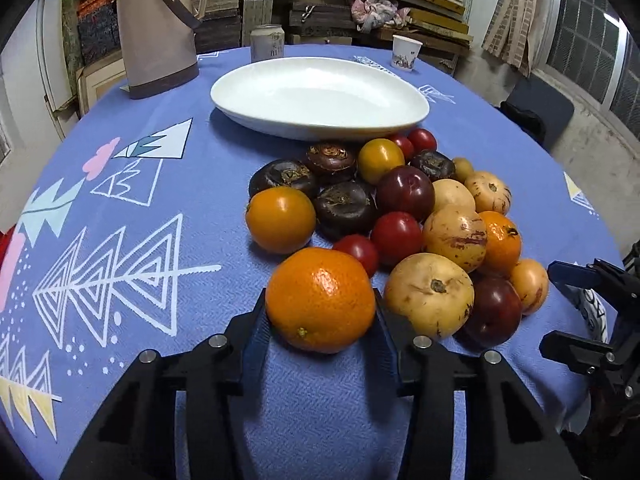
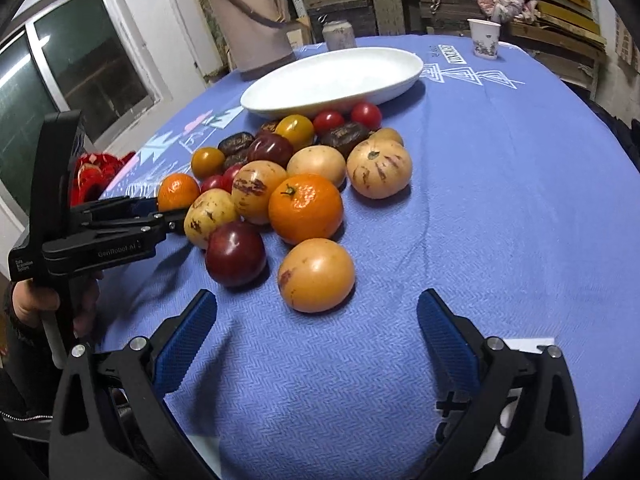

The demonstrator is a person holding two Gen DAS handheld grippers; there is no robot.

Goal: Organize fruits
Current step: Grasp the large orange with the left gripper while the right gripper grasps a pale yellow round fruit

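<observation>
1. Blue patterned tablecloth (image 1: pixel 168 360) carries a fruit pile beside the white plate (image 1: pixel 320 98).
2. My left gripper (image 1: pixel 320 312) clamps the orange (image 1: pixel 320 300) at the pile's near edge.
3. My right gripper (image 2: pixel 316 344) gapes, empty.

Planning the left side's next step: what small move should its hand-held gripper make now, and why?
Probably lift the orange straight up: the left hand-held gripper has its fingers against both sides of it, and the white dish beyond the pile holds nothing.
</observation>
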